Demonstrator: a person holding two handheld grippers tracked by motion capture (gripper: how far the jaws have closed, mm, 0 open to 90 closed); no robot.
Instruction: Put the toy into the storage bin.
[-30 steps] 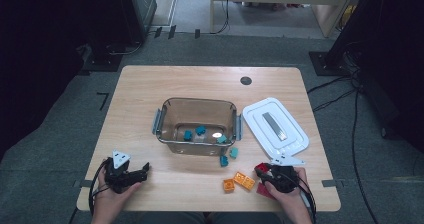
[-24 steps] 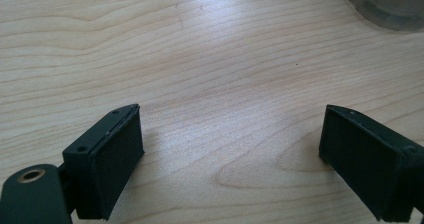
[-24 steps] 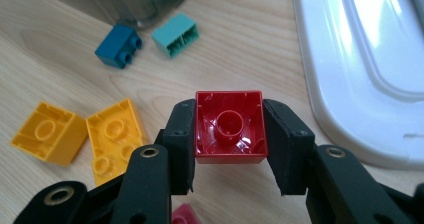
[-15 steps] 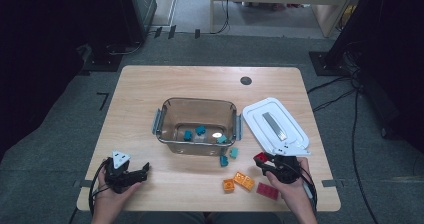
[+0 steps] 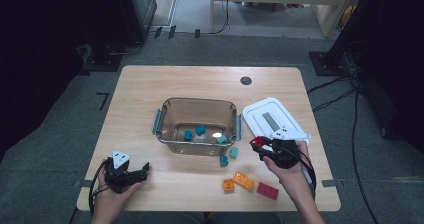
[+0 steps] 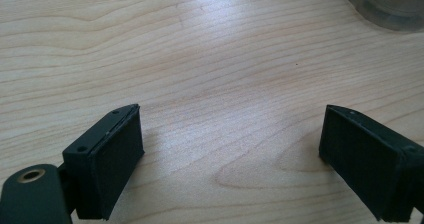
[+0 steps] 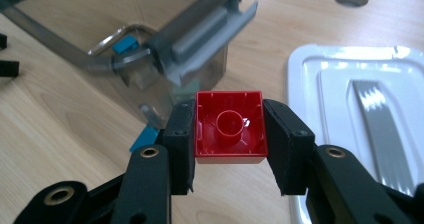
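My right gripper point(image 5: 260, 145) point(image 7: 230, 134) is shut on a small red brick point(image 7: 230, 127) point(image 5: 258, 142), held above the table just right of the clear bin point(image 5: 165, 119), hollow underside toward its camera. The bin point(image 7: 200, 39) holds a few teal bricks point(image 5: 200, 130). Two more teal bricks point(image 5: 229, 156) lie on the wood in front of the bin. Two orange bricks point(image 5: 239, 182) and a flat dark red brick point(image 5: 267, 190) lie near the front edge. My left gripper point(image 5: 134, 175) point(image 6: 227, 149) rests open at the front left, nothing between its jaws.
The bin's white lid point(image 5: 272, 119) point(image 7: 360, 109) lies flat right of the bin, under and behind my right hand. A dark round hole point(image 5: 245, 80) sits in the table near the back edge. Cables trail on the floor at the right.
My right gripper has lifted the red brick from the front edge and carried it back and left toward the bin. The left gripper has stayed put.
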